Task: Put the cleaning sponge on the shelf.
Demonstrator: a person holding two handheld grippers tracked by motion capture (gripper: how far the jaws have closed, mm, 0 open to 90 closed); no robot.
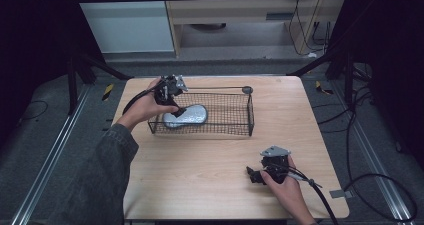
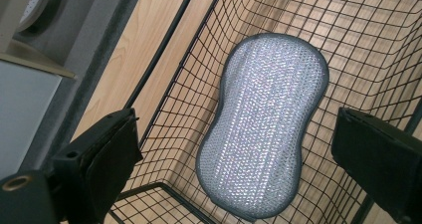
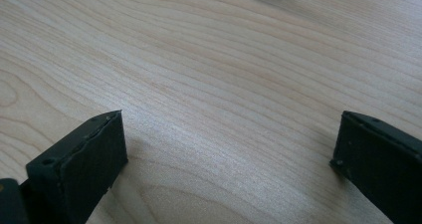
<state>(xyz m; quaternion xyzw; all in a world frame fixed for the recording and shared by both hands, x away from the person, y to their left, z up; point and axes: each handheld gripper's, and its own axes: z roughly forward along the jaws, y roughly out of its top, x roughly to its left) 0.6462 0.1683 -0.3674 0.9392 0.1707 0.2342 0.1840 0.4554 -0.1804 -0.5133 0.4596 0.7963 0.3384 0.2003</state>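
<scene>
The silver scrub pad [image 2: 263,124] lies flat on the floor of the wire basket [image 1: 235,127], at its left end (peanut-shaped, grey edging, sparkly weave). Your left gripper [image 1: 175,107] hangs just above it with its jaws spread wide on either side of the pad; in the left gripper view nothing sits between them, so no grip at this point. Judging from that, you're either about to pick the pad out or you've just dropped it in; I can't tell which from these frames. If it's a pick, the whole lift is left to do.

Nothing else shows in the basket, and its right part is bare mesh. It sits toward the far side of the table [image 1: 210,185], left of centre.

Your right gripper [image 1: 257,175] rests on the near right of the table, jaws wide, holding nothing, well apart from the basket.
</scene>
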